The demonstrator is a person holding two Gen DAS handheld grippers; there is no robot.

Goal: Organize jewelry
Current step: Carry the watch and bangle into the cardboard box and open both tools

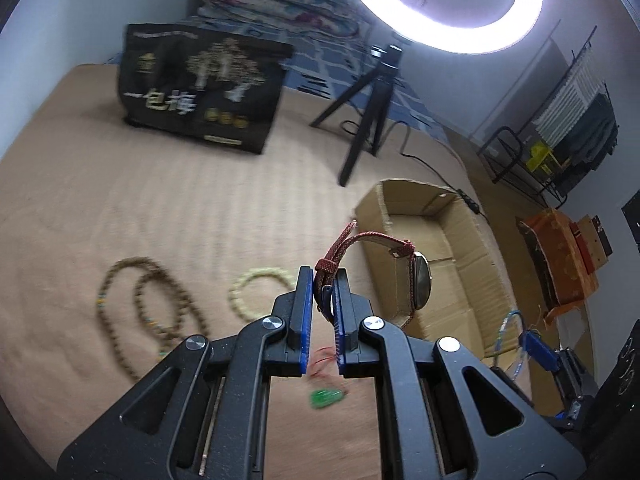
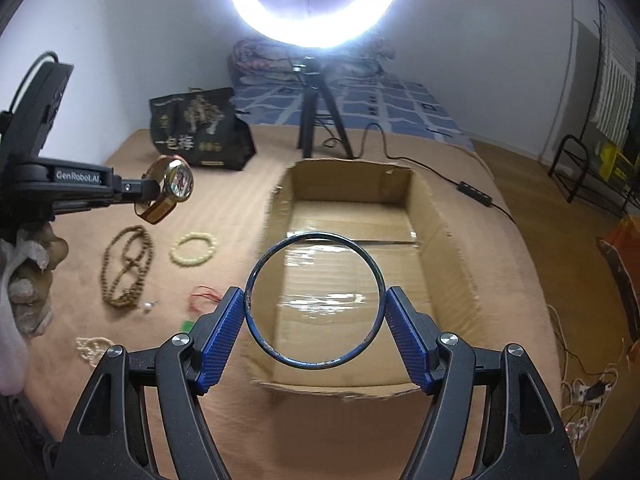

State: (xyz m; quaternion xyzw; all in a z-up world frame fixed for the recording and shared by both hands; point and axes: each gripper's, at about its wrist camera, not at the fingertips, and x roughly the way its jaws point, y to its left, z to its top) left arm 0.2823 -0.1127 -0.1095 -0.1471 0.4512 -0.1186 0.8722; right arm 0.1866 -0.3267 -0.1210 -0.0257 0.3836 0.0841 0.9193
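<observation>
Left gripper (image 1: 323, 280) pinches watch (image 1: 416, 284) by strap so face dangles free; right gripper (image 2: 315, 308) clamps bangle (image 2: 256, 270) across rim, above cardboard box (image 2: 436, 236) — probably drop-off spot.

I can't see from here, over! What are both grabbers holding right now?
Left gripper shut on watch strap, above the mat. Right gripper shut on blue bangle, over cardboard box. Nothing blocking the box.
</observation>
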